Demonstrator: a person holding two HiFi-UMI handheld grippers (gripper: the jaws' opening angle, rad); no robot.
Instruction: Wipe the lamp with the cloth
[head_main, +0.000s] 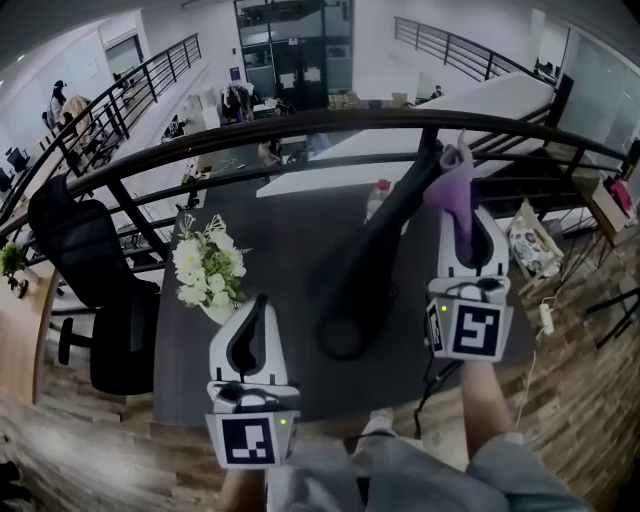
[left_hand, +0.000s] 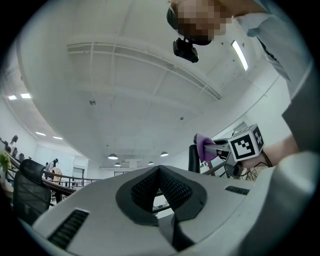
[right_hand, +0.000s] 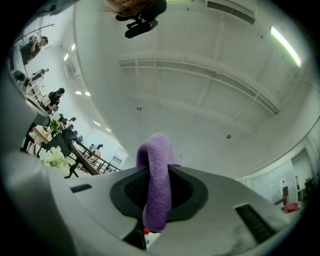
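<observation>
A black desk lamp (head_main: 372, 268) stands on the dark table (head_main: 280, 230), its round base near the front and its arm leaning up to the right. My right gripper (head_main: 458, 160) is shut on a purple cloth (head_main: 452, 188), right beside the lamp's upper arm; whether the cloth touches it I cannot tell. In the right gripper view the cloth (right_hand: 157, 185) hangs folded between the jaws. My left gripper (head_main: 258, 300) is shut and empty, left of the lamp base. From the left gripper view, the cloth (left_hand: 203, 146) sits against the lamp post (left_hand: 192, 159).
A bunch of white flowers (head_main: 208, 268) lies on the table's left side, just beyond my left gripper. A bottle with a red cap (head_main: 378, 196) stands behind the lamp. A black office chair (head_main: 95, 290) is left of the table, and a black railing (head_main: 300, 125) runs behind it.
</observation>
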